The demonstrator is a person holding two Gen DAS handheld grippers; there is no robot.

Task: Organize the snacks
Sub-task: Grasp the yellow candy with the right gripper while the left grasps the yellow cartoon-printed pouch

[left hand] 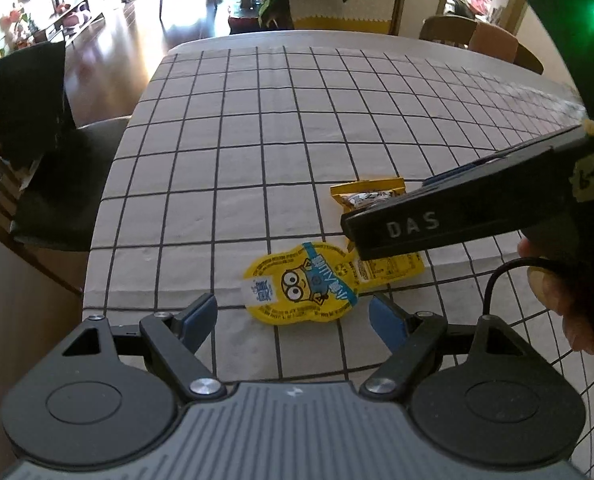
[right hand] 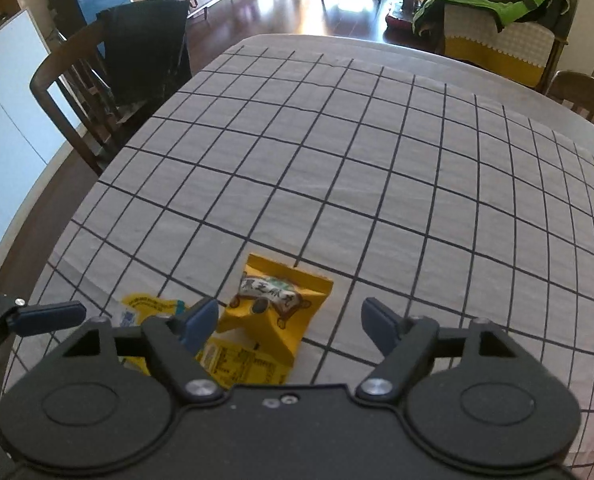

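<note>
Snacks lie close together near the front edge of a table [left hand: 257,128] covered in a white cloth with a black grid. The Minion pouch [left hand: 301,284], yellow with a blue band and a goggled cartoon figure, lies flat on the cloth straight ahead of the left gripper [left hand: 293,320], just beyond its fingertips and roughly centred between them. That gripper's blue-padded fingers [left hand: 199,320] are spread wide and touch nothing. Just behind and to the right of the pouch lies the yellow packet [left hand: 367,194], its far end puffed up and its near end flat, showing a printed label; the pouch's right edge meets or overlaps that flat end. In the left wrist view the right gripper [left hand: 449,216] reaches in from the right above the packet and hides its middle. In the right wrist view the packet [right hand: 273,312] sits ahead of the right gripper [right hand: 291,320], nearer the left finger [right hand: 199,322], whose pad overlaps the packet's left edge; whether it touches cannot be told. The right finger stands well clear of the packet, so this gripper is spread open too and grips nothing. The pouch [right hand: 149,308] shows at lower left in that view, partly hidden behind the left finger, with one finger of the left gripper [right hand: 49,316] beside it. Wooden chairs [right hand: 97,92] stand around the table.
</note>
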